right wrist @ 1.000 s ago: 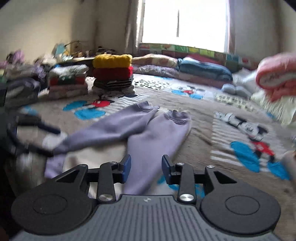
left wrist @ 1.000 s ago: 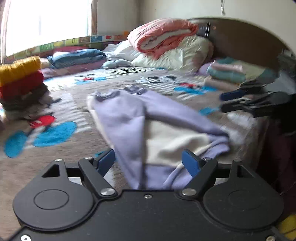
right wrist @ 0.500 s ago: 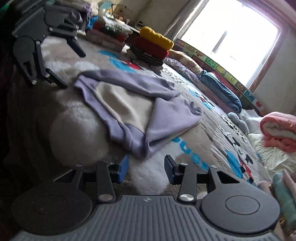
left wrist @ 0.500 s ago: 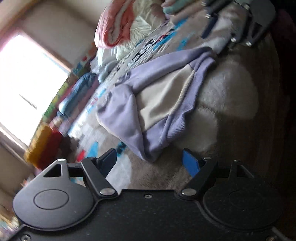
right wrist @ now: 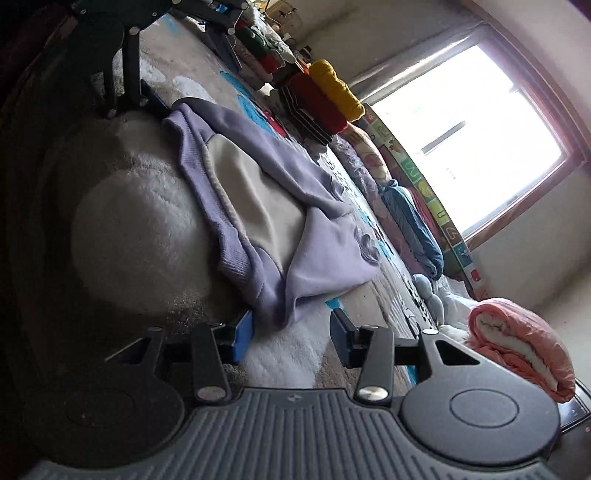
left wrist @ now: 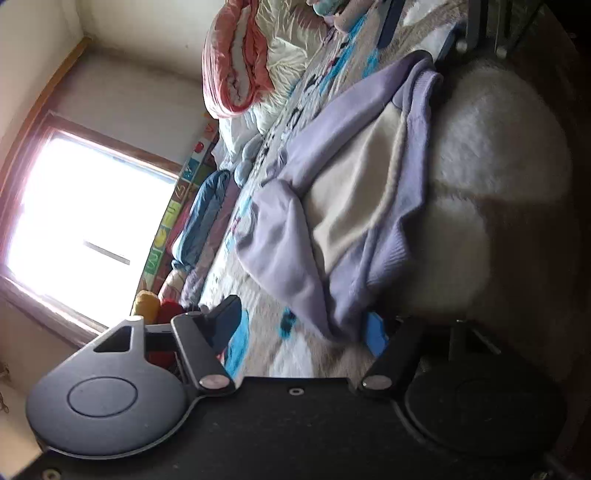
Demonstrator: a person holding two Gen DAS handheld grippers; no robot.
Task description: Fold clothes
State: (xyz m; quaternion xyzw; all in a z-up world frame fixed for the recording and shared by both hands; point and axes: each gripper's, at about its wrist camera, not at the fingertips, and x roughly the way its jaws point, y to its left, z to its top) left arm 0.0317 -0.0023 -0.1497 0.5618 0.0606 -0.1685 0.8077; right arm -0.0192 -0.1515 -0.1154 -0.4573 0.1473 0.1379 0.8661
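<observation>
A lavender sweatshirt [left wrist: 280, 236] with a cream fleece lining lies on the bed, its ribbed hem near the front edge. Both views are tilted sideways. My left gripper [left wrist: 303, 325] is open, its jaws either side of one hem corner. The sweatshirt also shows in the right wrist view [right wrist: 314, 236]. My right gripper [right wrist: 291, 330] is open just short of the other hem corner. Each gripper shows at the far end of the garment in the other's view, the right [left wrist: 424, 29] and the left [right wrist: 144, 92].
The bed has a cartoon-print blanket [right wrist: 166, 229]. A stack of folded yellow, red and dark clothes [right wrist: 321, 99] sits at the far side. A pink quilt [left wrist: 236, 62] rests on pillows by the headboard. A blue bundle [right wrist: 413, 229] lies under the bright window [right wrist: 469, 125].
Both grippers have rolled sideways and dropped low to the bed's front edge, closing in on the sweatshirt's two hem corners. The sweatshirt has not moved.
</observation>
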